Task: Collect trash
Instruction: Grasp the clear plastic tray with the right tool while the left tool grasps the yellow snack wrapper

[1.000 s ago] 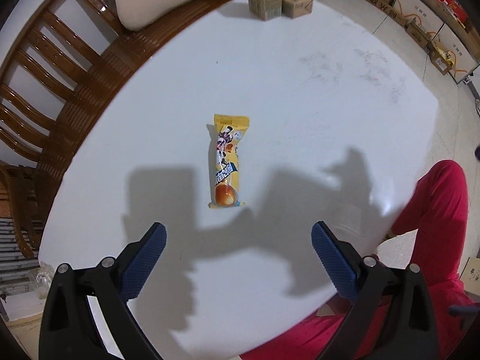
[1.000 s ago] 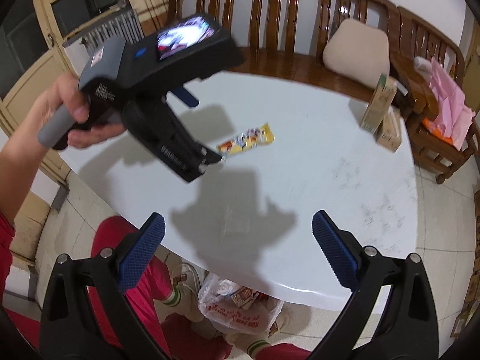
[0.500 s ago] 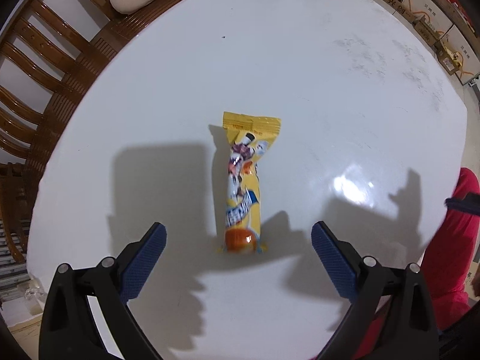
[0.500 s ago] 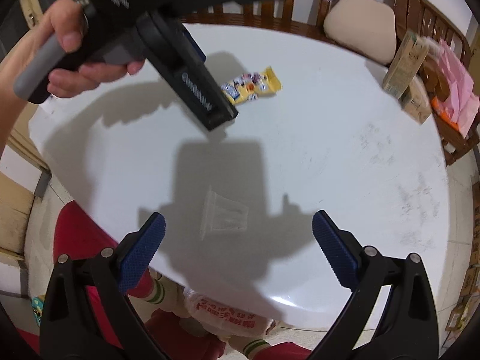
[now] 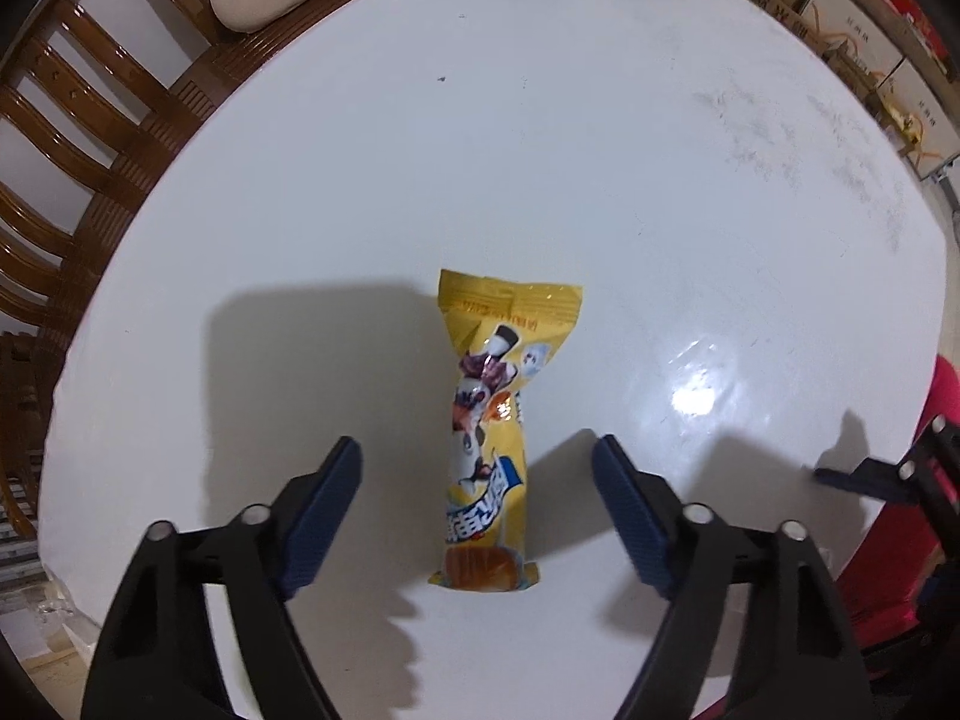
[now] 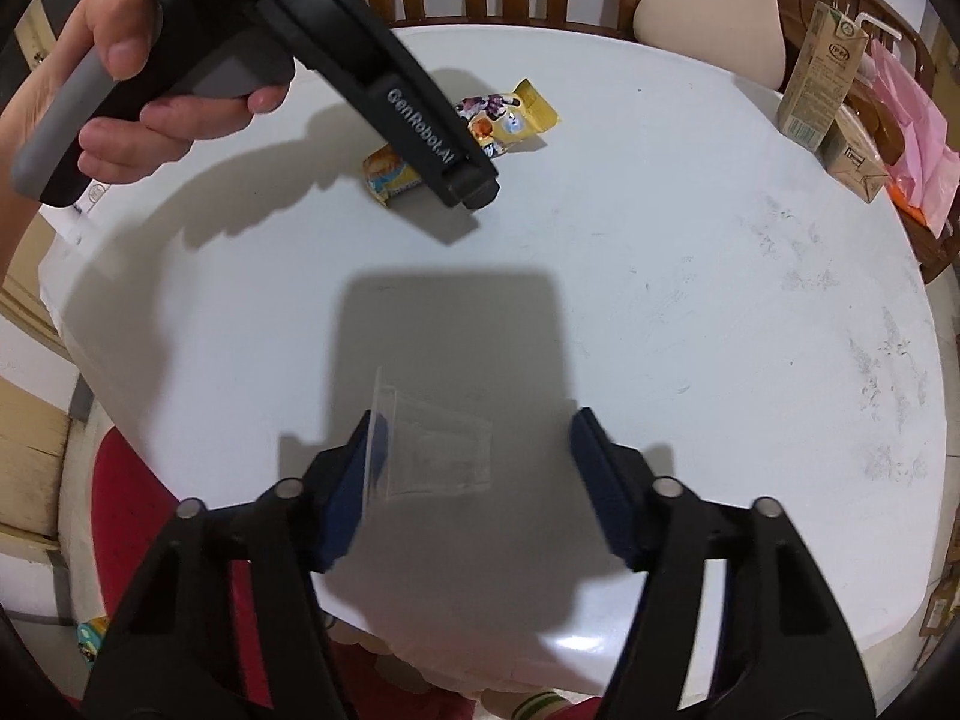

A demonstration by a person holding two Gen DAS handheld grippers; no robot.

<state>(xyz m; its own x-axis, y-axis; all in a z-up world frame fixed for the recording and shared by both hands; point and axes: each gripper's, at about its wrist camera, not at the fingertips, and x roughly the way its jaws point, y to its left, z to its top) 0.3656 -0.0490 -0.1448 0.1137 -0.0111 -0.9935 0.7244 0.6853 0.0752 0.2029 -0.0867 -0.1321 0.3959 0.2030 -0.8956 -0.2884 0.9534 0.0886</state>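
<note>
Left gripper (image 5: 477, 474) straddles yellow snack wrapper (image 5: 489, 420) flat on desk (image 5: 630, 180), jaws closing, not touching. Right gripper (image 6: 471, 462) closing around clear plastic cup (image 6: 429, 447) lying on its side, pads short of contact. Squeeze gently; cup crushes, wrapper slips.

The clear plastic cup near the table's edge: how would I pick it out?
Start at the white round table and go to its near edge. A clear plastic cup lies on its side there, between the closing blue pads of the right tool. Unlike the yellow snack wrapper, it is see-through.
</note>
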